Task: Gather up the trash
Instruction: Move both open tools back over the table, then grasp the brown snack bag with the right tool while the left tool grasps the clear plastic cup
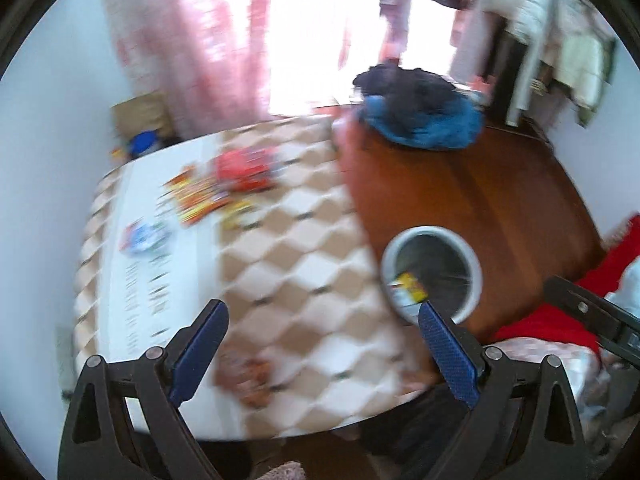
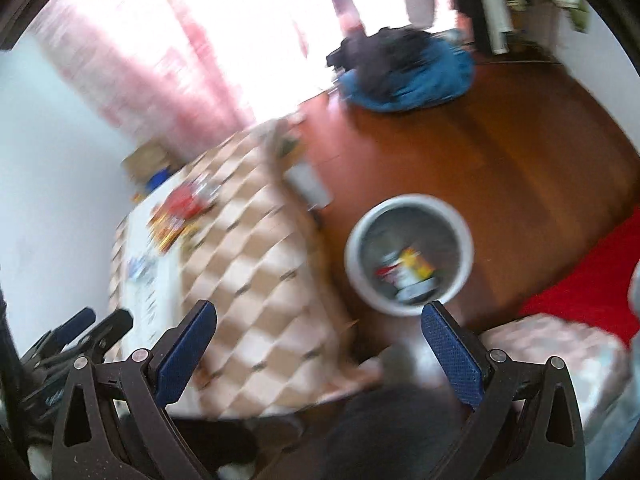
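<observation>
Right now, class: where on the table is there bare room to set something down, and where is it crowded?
Bare: the checkered tablecloth between the wrappers and the table's near edge. Crowded: the far-left stretch, where wrappers cluster. The bin already holds trash.

We have two fisheye views, each looking forward and steeply down along its own tongs from well above the worktop [image 1: 304,248]. The left wrist view sits over the worktop's near edge, with the waste bin [image 1: 432,268] beyond its right edge. The right wrist view hangs further right, nearer the bin [image 2: 408,254]. Both share the checked worktop, the bin, the brown floor [image 1: 500,200] and the blue bundle [image 1: 424,120]. Both are blurred.
</observation>
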{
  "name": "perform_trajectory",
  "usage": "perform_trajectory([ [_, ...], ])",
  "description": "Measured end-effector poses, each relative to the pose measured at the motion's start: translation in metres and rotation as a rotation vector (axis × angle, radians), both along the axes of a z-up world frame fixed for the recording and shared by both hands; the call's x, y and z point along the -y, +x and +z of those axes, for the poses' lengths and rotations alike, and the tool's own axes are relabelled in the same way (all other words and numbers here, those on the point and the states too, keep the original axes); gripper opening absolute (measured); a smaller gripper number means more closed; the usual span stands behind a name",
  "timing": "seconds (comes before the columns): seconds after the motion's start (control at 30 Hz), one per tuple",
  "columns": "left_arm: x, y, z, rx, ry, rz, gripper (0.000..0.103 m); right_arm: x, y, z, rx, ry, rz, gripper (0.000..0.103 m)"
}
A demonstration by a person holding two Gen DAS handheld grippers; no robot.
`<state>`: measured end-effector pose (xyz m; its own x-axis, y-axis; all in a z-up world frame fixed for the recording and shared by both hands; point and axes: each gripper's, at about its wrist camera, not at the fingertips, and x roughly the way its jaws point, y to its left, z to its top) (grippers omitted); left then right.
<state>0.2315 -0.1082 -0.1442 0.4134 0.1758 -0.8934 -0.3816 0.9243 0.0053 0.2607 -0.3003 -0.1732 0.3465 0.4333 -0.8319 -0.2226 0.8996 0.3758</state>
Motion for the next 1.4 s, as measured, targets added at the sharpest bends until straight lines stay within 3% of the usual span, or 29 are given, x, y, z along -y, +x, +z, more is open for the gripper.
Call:
perform_trajectory([
  [0.27,-0.104,-0.111,-0.081,-0.181,0.061,0.233,0.097,-0.141,-0.059,-0.085,-0.16,0.009,0.202,0.103],
  [0.43,-0.144,-0.149,-0.137,-0.277,0.034,0.315,0.097,-0.208,-0.069,-0.139,-0.24,-0.026,0.233,0.101],
  [0.5,-0.154,-0.155,-0.154,-0.298,0.015,0.332,0.097,-0.223,-0.067,-0.152,-0.262,-0.037,0.231,0.09],
  [0.57,-0.161,-0.158,-0.164,-0.316,0.004,0.344,0.097,-0.237,-0.066,-0.165,-0.284,-0.05,0.227,0.088],
  [0.83,-0.168,-0.155,-0.181,-0.334,-0.013,0.335,0.097,-0.266,-0.063,-0.172,-0.233,-0.105,0.241,0.084],
  [0.87,-0.166,-0.152,-0.182,-0.335,-0.01,0.329,0.097,-0.268,-0.064,-0.17,-0.214,-0.126,0.25,0.075],
  [0.9,-0.164,-0.15,-0.182,-0.336,-0.01,0.322,0.097,-0.269,-0.065,-0.168,-0.19,-0.152,0.262,0.058],
  [0.93,-0.162,-0.147,-0.182,-0.336,-0.011,0.317,0.097,-0.271,-0.065,-0.167,-0.174,-0.169,0.272,0.049],
  [0.97,-0.16,-0.145,-0.181,-0.334,-0.013,0.312,0.097,-0.271,-0.064,-0.167,-0.172,-0.168,0.28,0.033],
  [1.07,-0.155,-0.137,-0.174,-0.319,-0.02,0.292,0.097,-0.266,-0.06,-0.165,-0.166,-0.159,0.283,0.023],
  [1.27,-0.157,-0.115,-0.156,-0.24,-0.132,0.301,0.097,-0.233,-0.037,-0.147,-0.111,-0.174,0.235,0.022],
  [1.4,-0.162,-0.091,-0.16,-0.192,-0.204,0.291,0.096,-0.215,-0.008,-0.146,-0.114,-0.188,0.183,0.022],
])
